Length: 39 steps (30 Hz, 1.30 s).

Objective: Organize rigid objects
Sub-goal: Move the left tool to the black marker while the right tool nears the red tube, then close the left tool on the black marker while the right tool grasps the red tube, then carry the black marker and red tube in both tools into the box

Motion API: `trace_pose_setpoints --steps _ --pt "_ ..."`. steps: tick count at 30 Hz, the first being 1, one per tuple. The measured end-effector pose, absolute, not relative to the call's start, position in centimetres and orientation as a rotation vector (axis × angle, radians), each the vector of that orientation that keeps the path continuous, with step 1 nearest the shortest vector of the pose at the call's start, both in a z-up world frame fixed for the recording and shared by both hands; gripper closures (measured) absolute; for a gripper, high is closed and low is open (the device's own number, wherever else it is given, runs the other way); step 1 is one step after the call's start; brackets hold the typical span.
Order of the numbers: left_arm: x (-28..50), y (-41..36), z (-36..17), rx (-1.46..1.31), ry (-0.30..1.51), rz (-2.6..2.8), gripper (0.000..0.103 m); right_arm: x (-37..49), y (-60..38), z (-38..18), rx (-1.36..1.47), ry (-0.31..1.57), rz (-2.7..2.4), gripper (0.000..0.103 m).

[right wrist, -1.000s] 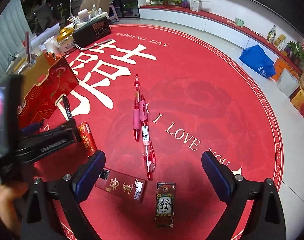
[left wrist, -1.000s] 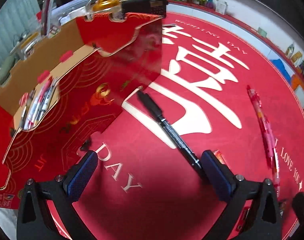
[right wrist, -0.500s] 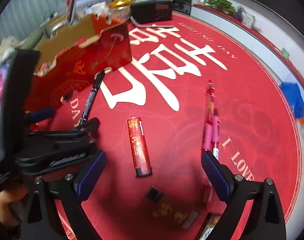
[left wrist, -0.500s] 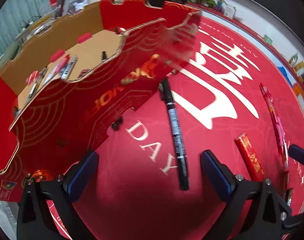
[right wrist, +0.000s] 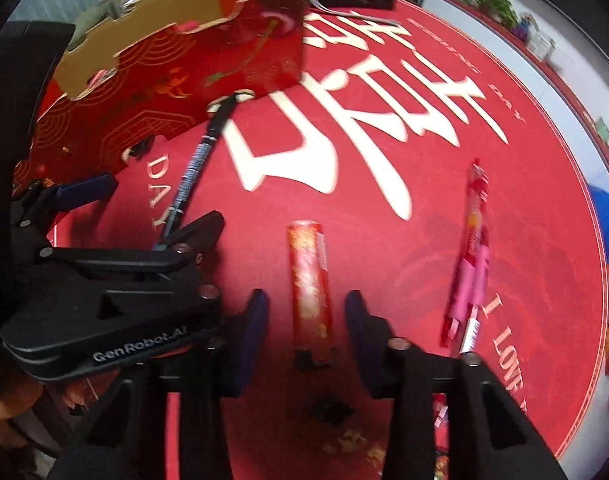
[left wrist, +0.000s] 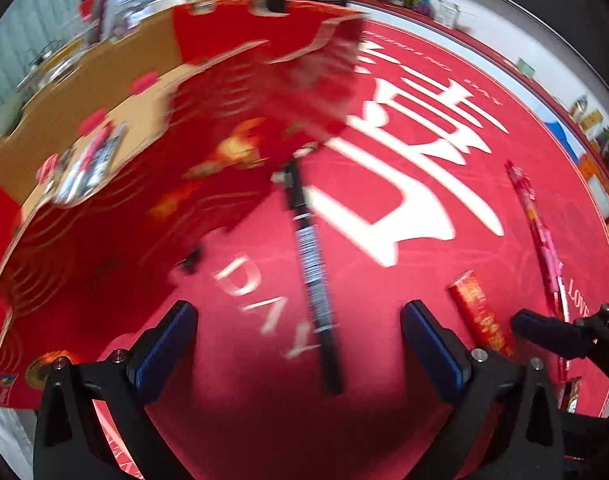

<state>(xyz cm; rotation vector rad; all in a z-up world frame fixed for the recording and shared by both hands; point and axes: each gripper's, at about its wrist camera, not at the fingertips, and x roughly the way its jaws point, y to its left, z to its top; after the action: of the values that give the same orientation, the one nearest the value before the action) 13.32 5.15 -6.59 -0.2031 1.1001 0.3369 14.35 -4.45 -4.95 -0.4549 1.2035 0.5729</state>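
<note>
Swinging in and dropping, your right gripper (right wrist: 306, 332) has left the pink pens and now straddles the red tube (right wrist: 309, 286), jaws closing from wide with the tube between them, pads not yet pressing on it. Your left gripper (left wrist: 298, 346) hangs wide open and empty just left of the tube, with the black marker (left wrist: 310, 264) running up between its fingers.

From the tube outward: its black-capped near end sits right at your fingers, and its long axis runs straight away from you toward the big white character, flat on the red mat (right wrist: 384, 240). Left of it lies the marker, slanting off to the red box (right wrist: 208, 48), its far end touching the box front. Right of the tube, the pink pens (right wrist: 470, 264) lie roughly parallel to it.

Watch it: the tube's round, so an off-centre squeeze near that capped end could roll or squirt it out. And your two grippers are close, so they could clash.
</note>
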Motion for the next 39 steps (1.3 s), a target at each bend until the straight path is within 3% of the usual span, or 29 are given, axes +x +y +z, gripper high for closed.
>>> trace_pose_setpoints --steps 3,24,25,28,29,30,39 --pt "14.7 4.0 -6.5 -0.187 1.097 0.311 0.000 15.0 -5.6 -4.9 -0.437 1.221 0.544 0.074" --pt "16.9 3.1 -6.7 -0.184 1.105 0.290 0.003 15.8 -5.9 -5.1 -0.460 1.274 0.540 0.074" --pt "17.0 3.1 -6.6 -0.182 1.106 0.286 0.006 15.8 -5.8 -5.1 -0.457 1.275 0.535 0.076" --pt "16.9 2.5 -5.9 -0.153 1.092 0.255 0.041 15.7 -5.6 -5.0 -0.444 1.278 0.528 0.083" --pt "16.9 2.3 -5.7 -0.139 1.089 0.234 0.071 15.6 -5.7 -4.9 -0.438 1.276 0.519 0.083" --pt "16.9 2.1 -5.6 -0.119 1.094 0.214 0.092 15.4 -5.8 -4.8 -0.434 1.272 0.507 0.083" --pt "13.2 2.4 -3.7 -0.164 1.027 0.136 0.094 13.7 -8.4 -0.9 -0.307 1.155 0.439 0.083"
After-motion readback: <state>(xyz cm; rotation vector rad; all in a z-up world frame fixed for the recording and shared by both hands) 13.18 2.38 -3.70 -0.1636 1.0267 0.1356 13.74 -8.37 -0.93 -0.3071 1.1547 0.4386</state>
